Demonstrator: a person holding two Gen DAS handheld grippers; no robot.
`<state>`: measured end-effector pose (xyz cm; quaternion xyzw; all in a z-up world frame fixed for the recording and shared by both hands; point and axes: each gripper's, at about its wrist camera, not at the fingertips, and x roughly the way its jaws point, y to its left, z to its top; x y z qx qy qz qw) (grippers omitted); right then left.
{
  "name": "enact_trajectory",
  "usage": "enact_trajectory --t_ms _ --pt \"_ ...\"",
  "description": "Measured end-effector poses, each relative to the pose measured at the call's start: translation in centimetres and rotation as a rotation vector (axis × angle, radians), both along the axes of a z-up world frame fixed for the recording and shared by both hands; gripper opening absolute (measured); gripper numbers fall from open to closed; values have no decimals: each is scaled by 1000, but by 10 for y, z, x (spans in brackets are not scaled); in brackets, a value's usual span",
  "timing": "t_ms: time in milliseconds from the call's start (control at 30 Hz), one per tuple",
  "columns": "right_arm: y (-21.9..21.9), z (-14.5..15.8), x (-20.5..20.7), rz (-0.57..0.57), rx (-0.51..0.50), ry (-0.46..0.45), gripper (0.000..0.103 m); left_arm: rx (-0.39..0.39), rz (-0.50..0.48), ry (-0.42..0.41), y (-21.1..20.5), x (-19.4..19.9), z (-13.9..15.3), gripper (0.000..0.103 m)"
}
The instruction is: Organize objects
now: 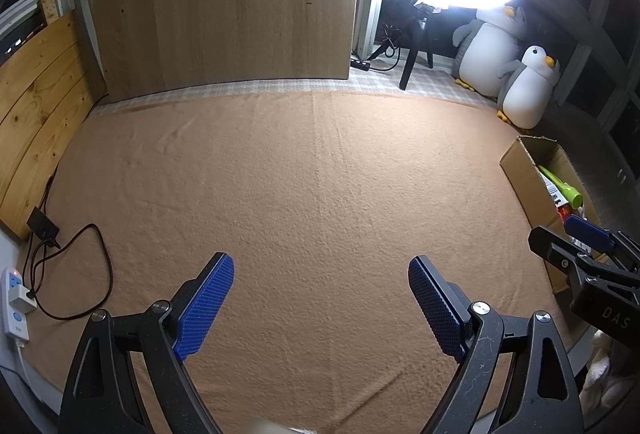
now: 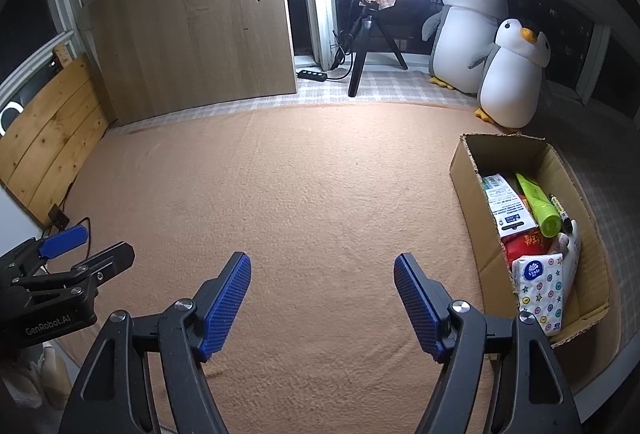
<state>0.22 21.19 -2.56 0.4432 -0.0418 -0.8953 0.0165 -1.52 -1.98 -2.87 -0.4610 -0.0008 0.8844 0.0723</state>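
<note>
A cardboard box (image 2: 464, 169) sits at the right of the orange blanket (image 2: 304, 185). Inside lie a green tube (image 2: 538, 203), a white and blue carton (image 2: 506, 205), a red packet (image 2: 524, 244) and a patterned tissue pack (image 2: 540, 290). My right gripper (image 2: 322, 264) hangs open over bare blanket, left of the box, nothing between its blue pads. My left gripper (image 1: 320, 266) is open too, over bare blanket. The box (image 1: 520, 165) shows at the left wrist view's right edge, with the right gripper (image 1: 568, 230) in front of it. The left gripper (image 2: 86, 242) appears at the far left.
A lit ring light on a tripod (image 2: 360, 45) and two plush penguins (image 2: 512, 77) stand at the back. A wooden board (image 2: 192, 21) leans behind the blanket. A power strip (image 1: 16, 302) with a black cable (image 1: 92, 274) lies at the left. Wooden planks (image 1: 36, 101) line the left side.
</note>
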Motion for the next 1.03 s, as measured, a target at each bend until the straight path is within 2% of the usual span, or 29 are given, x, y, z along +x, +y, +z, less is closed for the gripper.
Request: enact_trajectory --t_ms 733,1033 --pt "1 0 0 0 -1 -2 71 -15 1 11 0 2 -1 91" --pt "5 -9 0 -2 -3 -19 71 -20 -7 15 3 1 -6 91"
